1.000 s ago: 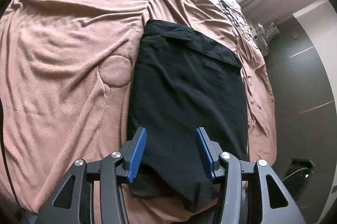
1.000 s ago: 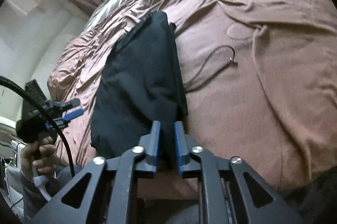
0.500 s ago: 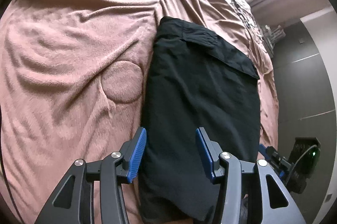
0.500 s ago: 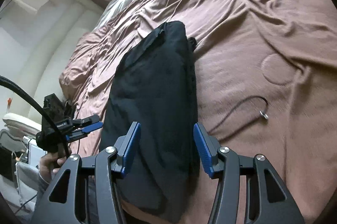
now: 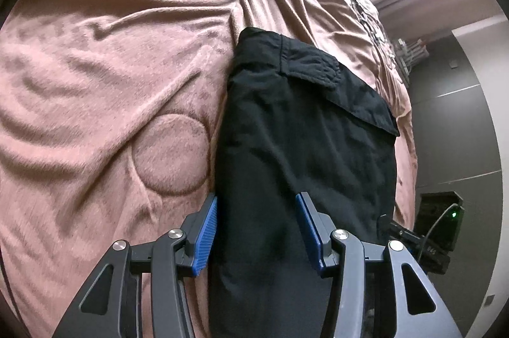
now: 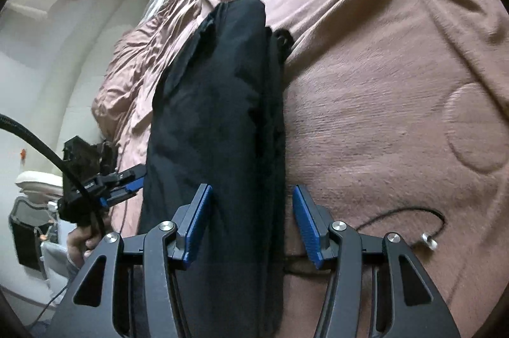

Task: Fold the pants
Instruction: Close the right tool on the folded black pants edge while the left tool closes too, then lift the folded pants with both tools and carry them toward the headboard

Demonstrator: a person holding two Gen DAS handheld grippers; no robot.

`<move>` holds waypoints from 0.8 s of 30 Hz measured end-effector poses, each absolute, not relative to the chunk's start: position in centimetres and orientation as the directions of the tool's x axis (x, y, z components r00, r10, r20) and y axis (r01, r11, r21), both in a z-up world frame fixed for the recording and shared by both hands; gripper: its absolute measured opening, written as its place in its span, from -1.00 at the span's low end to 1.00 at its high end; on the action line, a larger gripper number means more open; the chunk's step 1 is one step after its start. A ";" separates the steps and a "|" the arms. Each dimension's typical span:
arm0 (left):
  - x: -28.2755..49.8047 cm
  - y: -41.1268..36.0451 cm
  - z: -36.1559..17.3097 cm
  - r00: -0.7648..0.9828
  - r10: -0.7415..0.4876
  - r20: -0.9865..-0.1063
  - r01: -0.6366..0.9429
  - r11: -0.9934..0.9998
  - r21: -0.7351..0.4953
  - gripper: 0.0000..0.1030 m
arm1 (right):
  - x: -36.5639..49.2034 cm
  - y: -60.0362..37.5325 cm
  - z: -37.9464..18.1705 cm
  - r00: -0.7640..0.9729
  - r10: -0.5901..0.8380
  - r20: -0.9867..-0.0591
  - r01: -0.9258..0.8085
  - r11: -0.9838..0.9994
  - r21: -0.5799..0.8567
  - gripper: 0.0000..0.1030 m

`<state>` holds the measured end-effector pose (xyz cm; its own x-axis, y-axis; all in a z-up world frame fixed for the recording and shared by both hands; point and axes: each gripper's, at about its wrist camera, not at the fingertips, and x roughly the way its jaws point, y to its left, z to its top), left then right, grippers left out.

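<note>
Black pants (image 5: 305, 147) lie folded into a long strip on the pink blanket (image 5: 127, 51), waistband flap at the far end. My left gripper (image 5: 257, 230) hovers open over the strip's near end, its left pad by the left edge and its right pad above the cloth, nothing pinched. From the other side, the pants (image 6: 216, 102) look like a thick dark bundle. My right gripper (image 6: 251, 223) is open and straddles the bundle's right edge without pressing it. The left gripper (image 6: 127, 182) shows there at the bundle's left side, held in a hand (image 6: 86, 239).
A black cord with a metal tip (image 6: 428, 241) lies on the blanket right of the right gripper. A round quilted mark (image 5: 171, 153) sits left of the pants. The bed edge drops off at the right, near a black box with a green light (image 5: 440, 217).
The right gripper went from nearly shut to open and moved in over the pants' edge. The left gripper came forward and lower over the near end, still open.
</note>
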<state>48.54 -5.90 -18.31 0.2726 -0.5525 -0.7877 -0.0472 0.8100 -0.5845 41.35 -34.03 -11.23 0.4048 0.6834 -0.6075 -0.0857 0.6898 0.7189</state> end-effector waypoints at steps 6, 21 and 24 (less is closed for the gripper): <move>49.7 -5.9 -19.2 0.261 -0.571 -0.778 -0.050 0.797 -0.601 -0.02 | 44.0 -33.9 -12.5 0.373 0.755 -0.539 -0.103 0.611 0.785 -0.02; 48.8 -5.9 -16.4 0.309 -0.585 -0.750 0.021 0.793 -0.609 -0.83 | 44.0 -34.1 -11.9 0.400 0.769 -0.499 -0.188 0.601 0.776 -0.66; 48.5 -5.7 -15.6 0.322 -0.591 -0.739 0.031 0.787 -0.616 -0.83 | 43.4 -33.6 -11.4 0.406 0.768 -0.495 -0.203 0.604 0.770 -0.69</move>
<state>48.52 -5.69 -15.60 0.3221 -0.5915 -0.7392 0.0309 0.7869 -0.6163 43.37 -33.60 -11.39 0.4064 0.7680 -0.4950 -0.2033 0.6042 0.7705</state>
